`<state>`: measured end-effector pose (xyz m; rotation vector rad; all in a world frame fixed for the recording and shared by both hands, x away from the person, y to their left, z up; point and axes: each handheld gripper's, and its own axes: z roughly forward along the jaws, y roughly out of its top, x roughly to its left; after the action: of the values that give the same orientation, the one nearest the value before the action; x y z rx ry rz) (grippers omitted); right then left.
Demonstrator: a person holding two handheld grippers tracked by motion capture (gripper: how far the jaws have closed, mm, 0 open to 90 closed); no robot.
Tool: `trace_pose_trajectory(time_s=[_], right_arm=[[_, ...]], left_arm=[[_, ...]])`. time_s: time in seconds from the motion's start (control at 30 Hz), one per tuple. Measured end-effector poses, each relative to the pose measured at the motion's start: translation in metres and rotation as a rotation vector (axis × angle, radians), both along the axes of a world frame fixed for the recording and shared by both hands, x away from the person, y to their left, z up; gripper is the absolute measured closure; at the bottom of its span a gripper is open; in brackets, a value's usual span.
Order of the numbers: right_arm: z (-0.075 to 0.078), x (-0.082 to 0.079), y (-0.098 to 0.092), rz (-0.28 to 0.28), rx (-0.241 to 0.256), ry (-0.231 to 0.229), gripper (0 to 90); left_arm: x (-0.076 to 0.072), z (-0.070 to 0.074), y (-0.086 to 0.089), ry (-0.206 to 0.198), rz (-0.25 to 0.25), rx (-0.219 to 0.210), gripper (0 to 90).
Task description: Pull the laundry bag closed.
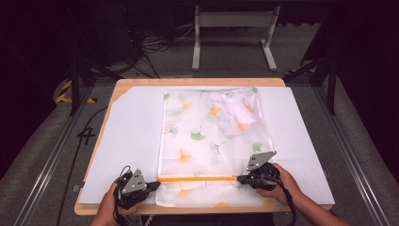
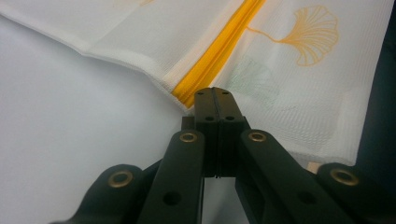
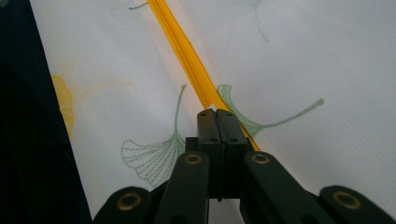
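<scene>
A white mesh bag (image 1: 211, 141) printed with ginkgo leaves lies flat on a white board (image 1: 127, 141). A crumpled white cloth (image 1: 235, 113) shows inside it at the far right. An orange zipper (image 1: 197, 179) runs across the bag near the front edge. My left gripper (image 1: 157, 184) is at the zipper's left end, and in the left gripper view its jaws (image 2: 213, 91) are pressed together on the end of the zipper (image 2: 224, 46). My right gripper (image 1: 240, 179) is at the right end, its jaws (image 3: 216, 112) shut over the zipper (image 3: 182, 46). A hand holds each gripper.
The board covers most of a wooden table (image 1: 197, 81). A white metal frame (image 1: 233, 21) and cables (image 1: 150, 44) are on the floor beyond the far edge. Dark rails run along both sides of the table.
</scene>
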<state>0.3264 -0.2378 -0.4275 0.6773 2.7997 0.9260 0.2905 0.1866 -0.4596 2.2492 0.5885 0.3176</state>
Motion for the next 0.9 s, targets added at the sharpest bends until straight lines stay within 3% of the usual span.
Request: trace_pose_trajectory(time_s=[0.9], right_arm=[[0.005,-0.006,-0.025,-0.047,-0.010,-0.011,90.0]], left_arm=[[0.000,0.000,0.000,0.001,-0.002,-0.001,90.0]])
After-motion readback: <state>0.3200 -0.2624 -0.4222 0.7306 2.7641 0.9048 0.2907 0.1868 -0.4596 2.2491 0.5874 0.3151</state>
